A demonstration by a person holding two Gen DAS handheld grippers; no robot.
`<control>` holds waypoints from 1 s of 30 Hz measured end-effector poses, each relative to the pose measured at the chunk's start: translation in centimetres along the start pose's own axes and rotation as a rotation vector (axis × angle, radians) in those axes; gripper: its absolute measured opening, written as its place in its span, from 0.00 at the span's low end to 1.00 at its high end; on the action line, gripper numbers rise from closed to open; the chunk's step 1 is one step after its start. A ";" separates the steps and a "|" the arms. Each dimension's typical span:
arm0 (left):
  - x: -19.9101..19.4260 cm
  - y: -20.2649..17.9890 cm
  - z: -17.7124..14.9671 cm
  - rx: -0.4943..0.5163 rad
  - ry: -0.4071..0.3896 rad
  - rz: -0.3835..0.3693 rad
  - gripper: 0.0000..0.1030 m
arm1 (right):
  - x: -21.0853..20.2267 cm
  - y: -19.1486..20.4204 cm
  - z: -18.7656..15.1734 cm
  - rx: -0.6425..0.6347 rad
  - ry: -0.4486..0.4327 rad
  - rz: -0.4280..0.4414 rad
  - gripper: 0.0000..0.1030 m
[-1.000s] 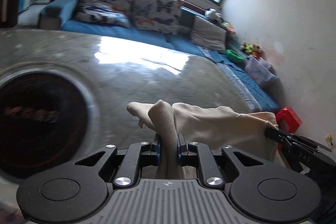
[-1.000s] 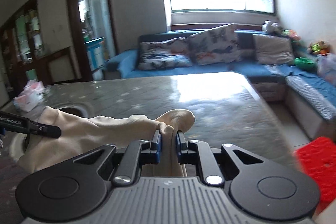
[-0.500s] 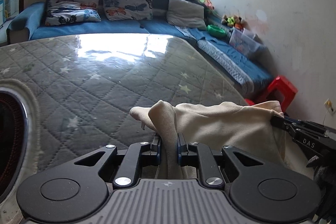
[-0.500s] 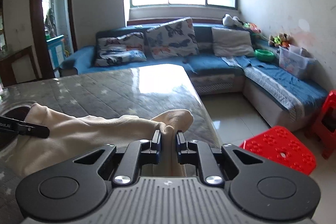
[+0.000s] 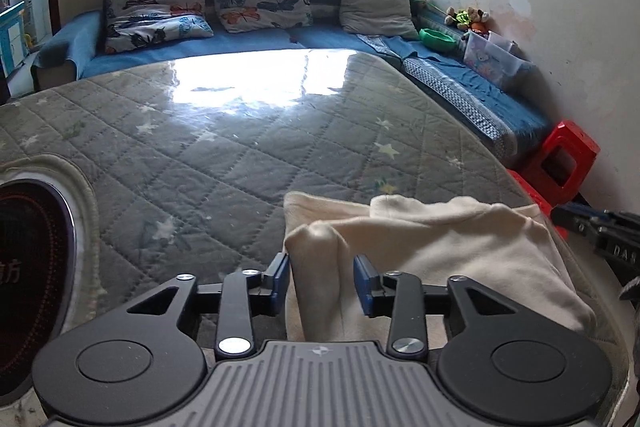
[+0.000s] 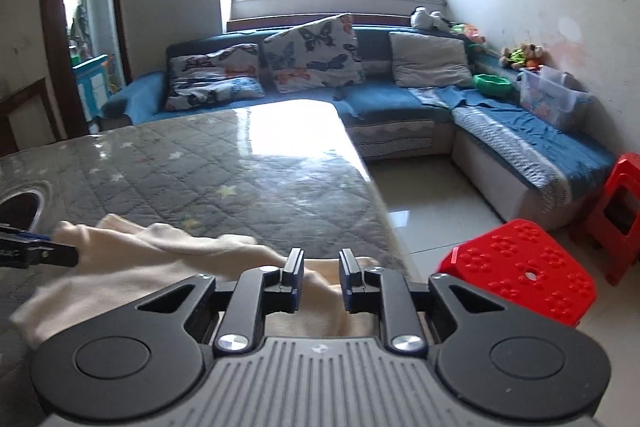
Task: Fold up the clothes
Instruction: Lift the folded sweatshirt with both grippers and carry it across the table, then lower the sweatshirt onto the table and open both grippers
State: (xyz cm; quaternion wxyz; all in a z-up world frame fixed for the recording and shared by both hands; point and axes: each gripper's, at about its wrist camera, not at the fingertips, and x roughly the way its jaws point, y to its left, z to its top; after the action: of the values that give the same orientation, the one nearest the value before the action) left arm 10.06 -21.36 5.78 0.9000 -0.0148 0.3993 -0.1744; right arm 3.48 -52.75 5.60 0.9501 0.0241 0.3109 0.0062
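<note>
Both claws are letting go: the left claw (image 5: 320, 277) is opening, a raised fold of the cream garment (image 5: 432, 251) standing loose between its blue pads (image 5: 280, 277), and the right claw (image 6: 319, 273) is opening above the garment's other end. The garment lies on the quilted table (image 5: 224, 155), right at the edge beside the red stool (image 6: 520, 271). The risk is that this loose end slides off the edge, or the upright fold snags a pad as the claw pulls away.

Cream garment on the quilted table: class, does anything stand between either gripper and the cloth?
Nothing visible does. The cream garment lies on the quilted table, a fold of it standing between the opening jaws of the left gripper. The right gripper, jaws also opening, sits right over the cloth's other end.
</note>
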 end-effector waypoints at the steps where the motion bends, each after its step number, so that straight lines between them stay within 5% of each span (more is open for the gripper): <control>1: -0.1 -0.1 0.3 0.005 -0.006 0.000 0.40 | 0.1 0.3 0.0 -0.001 0.002 0.014 0.27; 8: 0.1 -1.4 1.4 0.061 -0.037 -0.037 0.40 | 1.9 2.9 0.1 -0.019 0.036 0.097 0.33; 16: 2.5 -2.9 1.5 0.121 -0.018 -0.070 0.38 | 5.0 4.5 -0.3 -0.046 0.081 0.086 0.33; 30: 5.2 -1.9 1.7 0.135 -0.002 -0.019 0.39 | 6.6 5.2 0.4 -0.073 0.083 0.086 0.41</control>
State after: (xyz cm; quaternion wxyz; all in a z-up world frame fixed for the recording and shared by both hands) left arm 13.95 -25.03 3.51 0.8976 0.0419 0.3857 -0.2092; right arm 9.00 -47.39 2.27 0.9356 0.0027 0.3481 0.0591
